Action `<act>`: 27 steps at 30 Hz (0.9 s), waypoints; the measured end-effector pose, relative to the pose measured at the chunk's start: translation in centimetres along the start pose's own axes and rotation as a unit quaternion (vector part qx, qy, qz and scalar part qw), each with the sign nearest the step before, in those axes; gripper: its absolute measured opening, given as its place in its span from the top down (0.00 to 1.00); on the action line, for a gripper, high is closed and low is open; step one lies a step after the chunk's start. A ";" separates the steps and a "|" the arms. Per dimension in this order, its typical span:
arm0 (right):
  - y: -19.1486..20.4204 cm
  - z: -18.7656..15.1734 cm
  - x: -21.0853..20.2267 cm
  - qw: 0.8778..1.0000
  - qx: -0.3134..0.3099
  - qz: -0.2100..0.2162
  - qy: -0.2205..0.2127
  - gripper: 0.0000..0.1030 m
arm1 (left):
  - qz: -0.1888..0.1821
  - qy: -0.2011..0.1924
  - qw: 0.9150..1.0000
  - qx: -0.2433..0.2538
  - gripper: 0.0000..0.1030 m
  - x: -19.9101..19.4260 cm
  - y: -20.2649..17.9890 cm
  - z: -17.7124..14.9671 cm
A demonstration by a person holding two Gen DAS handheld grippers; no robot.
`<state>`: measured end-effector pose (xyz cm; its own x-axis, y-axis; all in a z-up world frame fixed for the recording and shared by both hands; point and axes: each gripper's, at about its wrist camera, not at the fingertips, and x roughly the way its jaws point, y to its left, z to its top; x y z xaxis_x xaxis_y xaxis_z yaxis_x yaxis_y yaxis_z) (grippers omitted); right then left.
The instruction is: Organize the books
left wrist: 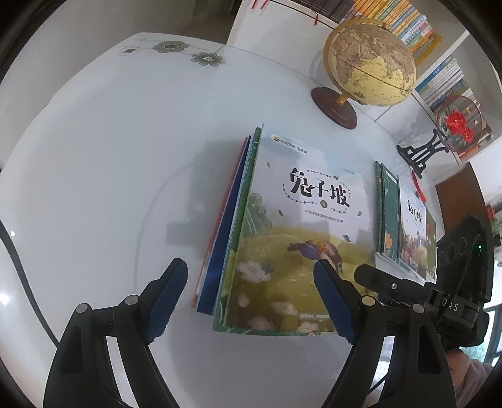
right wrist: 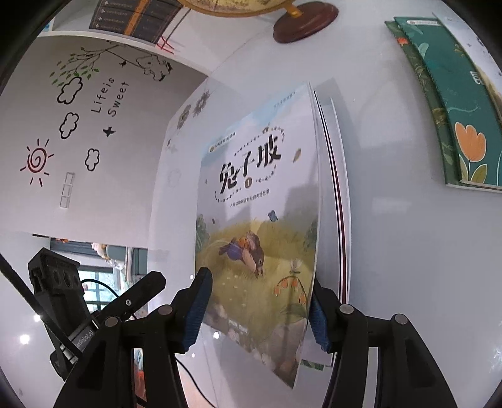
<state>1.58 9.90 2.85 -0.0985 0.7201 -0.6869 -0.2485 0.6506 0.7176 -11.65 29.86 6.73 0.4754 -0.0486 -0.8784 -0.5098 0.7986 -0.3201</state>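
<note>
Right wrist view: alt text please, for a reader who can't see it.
The right hand-held gripper has open jaws either side of the rabbit book, topmost of a stack on a white table. Green books lie at upper right, near a globe base.

The cream-and-gold desk globe (right wrist: pixel 251 6) is cut off by the right wrist view's top edge. The stacked books (left wrist: pixel 216 238) beneath the illustrated rabbit-cover book (left wrist: pixel 298 232) show edges only; titles hidden.
</note>
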 end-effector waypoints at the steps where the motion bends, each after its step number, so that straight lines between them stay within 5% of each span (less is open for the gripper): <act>1: -0.1 0.0 -0.1 1.000 0.003 -0.003 0.006 0.46 | 0.002 -0.002 1.000 -0.001 0.21 -0.1 -0.2 -0.2; 14: -7.0 1.8 -9.9 0.998 0.030 -0.018 -0.045 0.46 | -0.027 0.019 0.997 0.071 0.21 3.0 -11.2 1.3; 27: -19.0 3.8 -20.6 0.992 0.039 -0.084 -0.083 0.46 | -0.103 0.111 0.976 0.158 0.21 12.6 -26.6 1.9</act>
<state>11.98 -16.40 3.84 0.1003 0.6252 -0.7740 -0.1715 0.7771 0.6056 9.25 9.17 4.90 0.3592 -0.3281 -0.8737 -0.1574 0.9015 -0.4032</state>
